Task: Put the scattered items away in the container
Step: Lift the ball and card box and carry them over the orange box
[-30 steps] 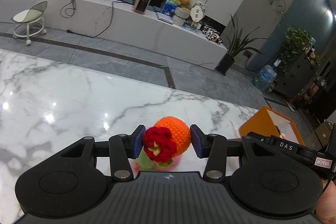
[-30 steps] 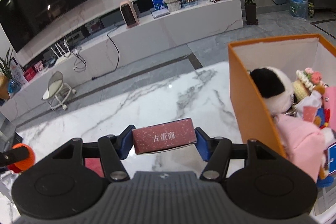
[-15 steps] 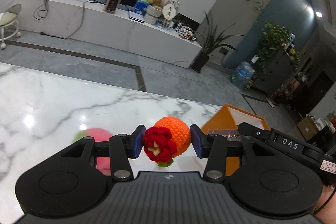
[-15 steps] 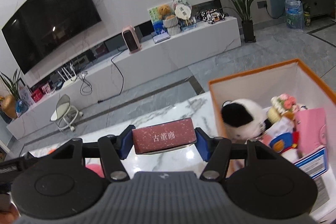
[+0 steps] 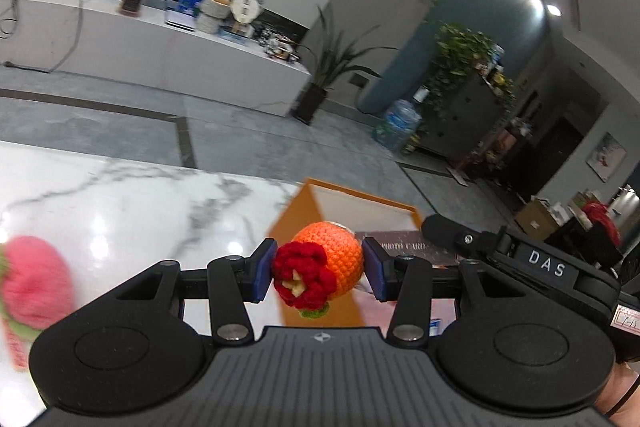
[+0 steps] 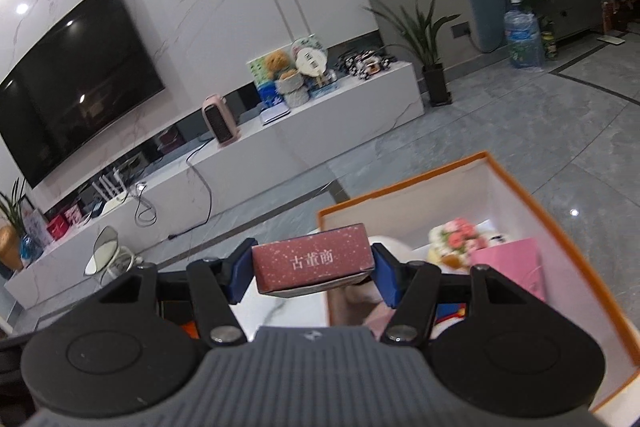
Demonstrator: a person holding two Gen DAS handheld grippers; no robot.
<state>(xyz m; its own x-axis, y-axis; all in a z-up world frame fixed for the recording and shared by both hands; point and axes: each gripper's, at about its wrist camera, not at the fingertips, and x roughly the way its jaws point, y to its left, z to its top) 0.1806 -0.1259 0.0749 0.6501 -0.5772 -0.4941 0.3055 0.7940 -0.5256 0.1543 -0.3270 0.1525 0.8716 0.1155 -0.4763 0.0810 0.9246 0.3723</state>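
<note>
Both tools loaded, heading for the orange box.

Left tool (image 5: 318, 273): jaws partly closed, pads pinching the crochet ball (image 5: 334, 259) across its middle, red knitted flower facing the camera. Soft item, so a side pinch keeps it from rolling out. It sits at frame centre, in line with the orange box (image 5: 298, 215), near corner just behind it. Right tool's arm crosses centre right of that view, close by.

Right tool (image 6: 314, 267): about half open, clamped end-to-end on the maroon card box (image 6: 312, 259), label forward, held roughly level. It hangs over the box's near left corner (image 6: 326, 217).

Box is open-topped, part full: plush, pink bag (image 6: 510, 261), flowers. Free room is mostly upper right inside. Judgement: rim clearance looks fine; the risk is the tools crowding each other at one corner. Pink plush (image 5: 34, 281) remains on the worktop (image 5: 120, 195), lower left.
</note>
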